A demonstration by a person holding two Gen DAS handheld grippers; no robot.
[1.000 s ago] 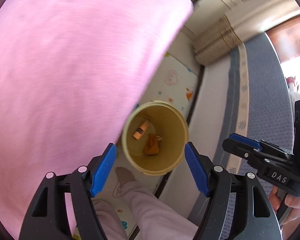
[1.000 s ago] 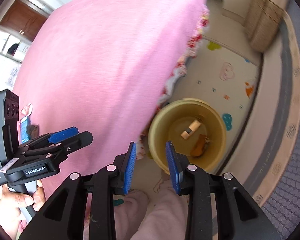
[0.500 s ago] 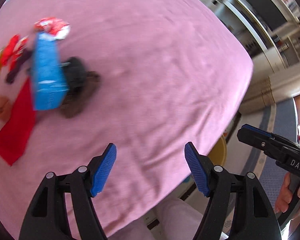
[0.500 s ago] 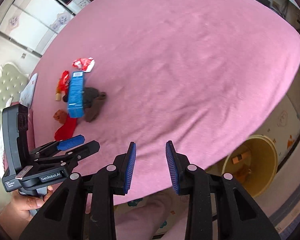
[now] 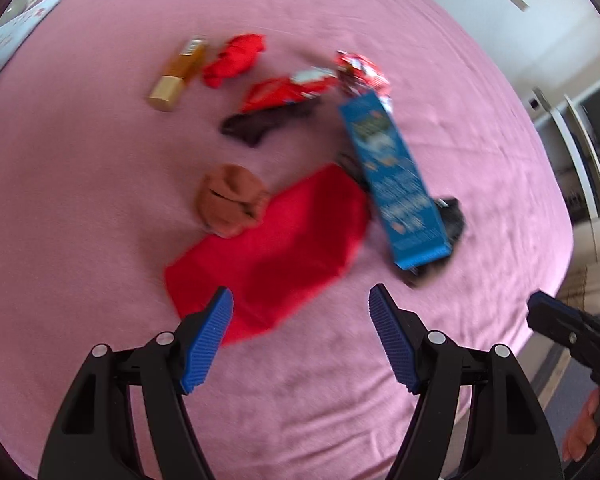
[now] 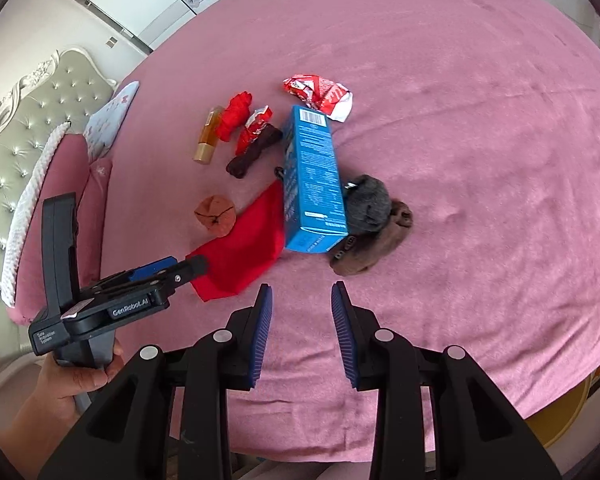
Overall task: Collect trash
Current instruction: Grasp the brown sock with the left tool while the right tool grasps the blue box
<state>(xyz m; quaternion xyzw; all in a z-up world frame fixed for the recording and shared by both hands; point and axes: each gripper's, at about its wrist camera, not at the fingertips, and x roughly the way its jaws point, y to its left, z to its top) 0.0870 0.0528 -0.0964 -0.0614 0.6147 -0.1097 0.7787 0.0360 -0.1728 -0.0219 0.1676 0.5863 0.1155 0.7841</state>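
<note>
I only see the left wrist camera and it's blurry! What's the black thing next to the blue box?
Observer: It's a dark grey fuzzy thing touching the blue box; it lies on a brown cloth.
Operator: Where's the bin?
Observer: A yellow bin peeks out below the edge of the pink bedspread, at the lower right of the right wrist view.
Operator: Is my other gripper holding anything?
Observer: No. The right gripper has its jaws slightly apart with nothing between them.
</note>
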